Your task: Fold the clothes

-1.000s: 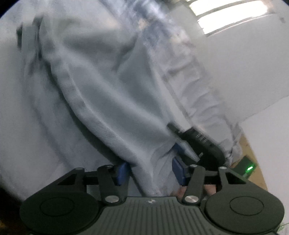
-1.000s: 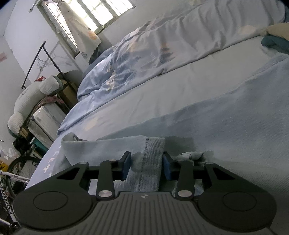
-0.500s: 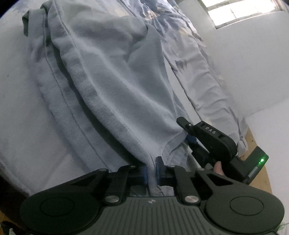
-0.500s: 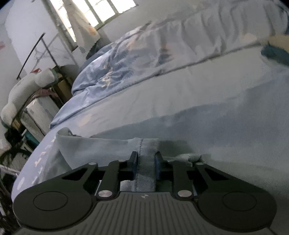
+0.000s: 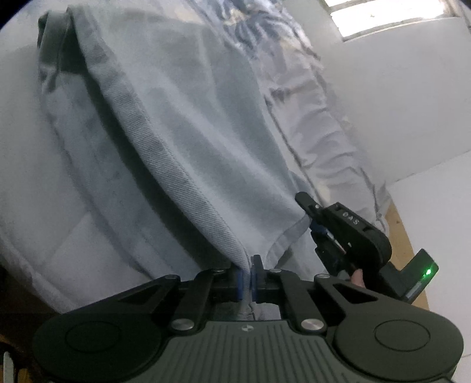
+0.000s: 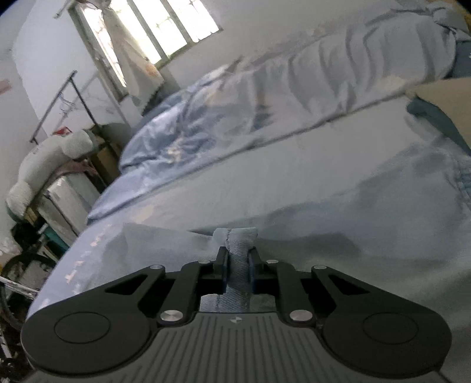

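Light blue jeans [image 5: 182,117] lie spread on the bed sheet [image 5: 26,123], reaching from my left gripper toward the top left. My left gripper [image 5: 246,277] is shut on a leg's hem edge, which is pinched thin between the blue pads. Just to the right, my right gripper [image 5: 310,215] holds the same end of the jeans. In the right wrist view the right gripper [image 6: 238,262] has a thick fold of hem and seam between its pads, and its jaws are still closing on it. The rest of the jeans [image 6: 382,212] run off to the right.
A crumpled pale blue quilt [image 6: 294,97] lies along the far side of the bed. Folded clothes [image 6: 435,109] sit at the right edge. A window [image 6: 164,26], a clothes rail [image 6: 67,97] and cluttered shelves stand at the left. Wooden floor [image 5: 403,218] shows past the bed's corner.
Both grippers went from open around the hem to closed on it. The right gripper has risen a little, and the pinched hem now stands up off the bed.
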